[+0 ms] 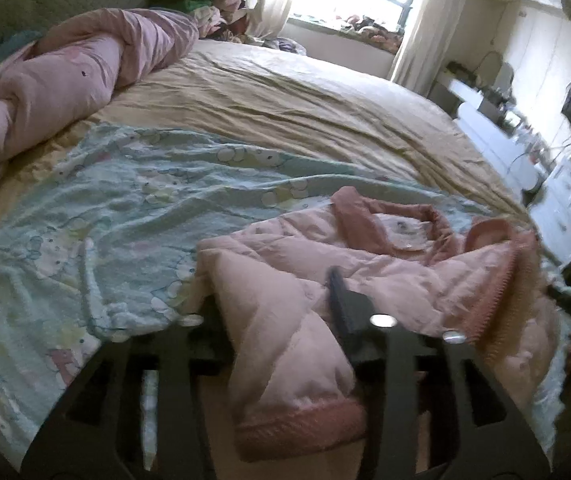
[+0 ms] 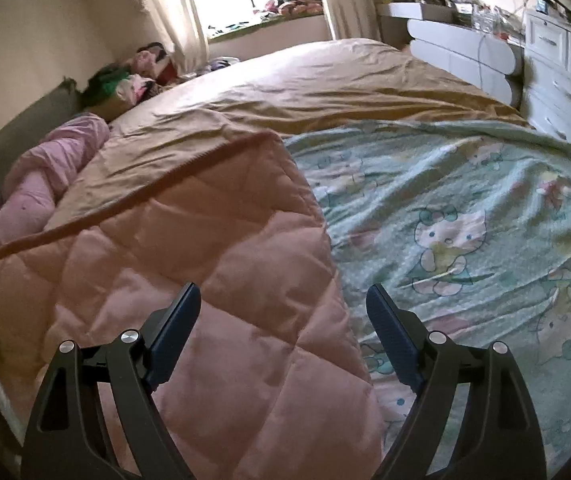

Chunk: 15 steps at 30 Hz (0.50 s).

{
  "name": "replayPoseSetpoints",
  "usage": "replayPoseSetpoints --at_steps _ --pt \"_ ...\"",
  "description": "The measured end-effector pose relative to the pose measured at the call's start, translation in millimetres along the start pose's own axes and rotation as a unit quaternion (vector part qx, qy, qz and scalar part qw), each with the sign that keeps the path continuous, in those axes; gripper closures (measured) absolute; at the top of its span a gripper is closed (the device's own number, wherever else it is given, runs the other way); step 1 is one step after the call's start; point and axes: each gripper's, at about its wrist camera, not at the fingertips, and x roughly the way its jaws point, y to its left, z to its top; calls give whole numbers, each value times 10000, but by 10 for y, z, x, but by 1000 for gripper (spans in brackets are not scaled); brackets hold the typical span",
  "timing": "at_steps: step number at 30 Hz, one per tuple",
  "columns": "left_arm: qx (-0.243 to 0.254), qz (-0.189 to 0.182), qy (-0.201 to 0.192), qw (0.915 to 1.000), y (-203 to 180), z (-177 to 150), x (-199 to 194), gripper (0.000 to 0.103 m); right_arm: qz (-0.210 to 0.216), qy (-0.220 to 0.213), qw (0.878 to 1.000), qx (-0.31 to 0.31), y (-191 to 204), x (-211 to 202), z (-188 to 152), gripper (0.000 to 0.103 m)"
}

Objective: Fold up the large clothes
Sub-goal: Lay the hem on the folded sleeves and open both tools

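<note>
A pink quilted jacket (image 1: 397, 256) lies on the light-blue cartoon-print sheet (image 1: 117, 216) of the bed, its collar and darker pink lining toward the right. My left gripper (image 1: 285, 304) is shut on the jacket's sleeve (image 1: 285, 344), whose ribbed cuff hangs down between the jaws. One dark fingertip (image 1: 335, 280) shows over the fabric; the other is hidden by the sleeve. In the right wrist view the jacket's smooth quilted body (image 2: 205, 248) fills the lower left. My right gripper (image 2: 283, 304) is open just above its right edge, holding nothing.
A rolled pink duvet (image 1: 65, 76) lies at the head of the bed, on a tan bedspread (image 2: 325, 88). Clothes are piled in the far corner (image 2: 133, 76). White drawers and a cluttered dresser (image 2: 557, 64) stand along the bed's right side. A window is beyond.
</note>
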Motion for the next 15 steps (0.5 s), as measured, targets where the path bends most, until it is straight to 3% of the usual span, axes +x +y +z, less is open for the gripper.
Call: replayPoseSetpoints --at_steps 1,5,10,15 --pt "-52 -115 -65 9999 -1 3 -40 34 17 11 10000 37 -16 35 -14 19" --pt "113 -141 -195 9996 -115 64 -182 31 38 60 9999 135 -31 138 -41 19" --pt "-11 -393 -561 9976 -154 171 -417 9 57 68 10000 43 -7 142 -44 19" --pt "320 -309 -1136 9925 -258 250 -740 9 70 41 10000 56 -4 122 -36 19"
